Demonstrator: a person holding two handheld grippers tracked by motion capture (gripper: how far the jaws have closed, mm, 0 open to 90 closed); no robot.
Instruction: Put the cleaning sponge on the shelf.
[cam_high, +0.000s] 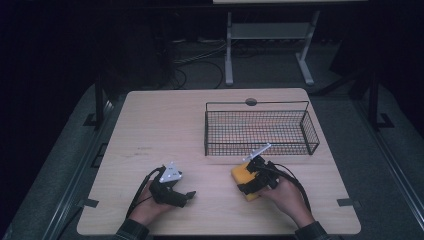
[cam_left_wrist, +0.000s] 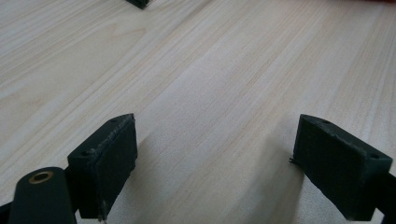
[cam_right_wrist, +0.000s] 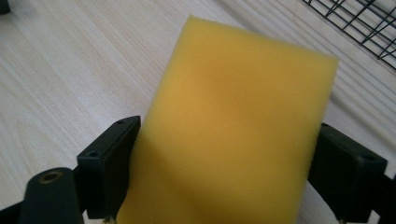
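A yellow sponge (cam_high: 242, 176) lies on the wooden table (cam_high: 165, 120) near its front edge, right of the middle. My right gripper (cam_high: 256, 180) is shut on the yellow sponge (cam_right_wrist: 233, 135); both black jaws press its sides in the right gripper view. My left gripper (cam_high: 186, 196) rests low over the table at the front left. In the left gripper view its jaws stand wide apart, so my left gripper (cam_left_wrist: 212, 163) is open with bare wood between the pads.
A black wire basket (cam_high: 260, 129) stands on the table behind the sponge, at the right rear; its corner (cam_right_wrist: 364, 23) shows in the right gripper view. A small dark object (cam_left_wrist: 140, 3) sits far off on the table. Table legs and cables lie on the floor beyond.
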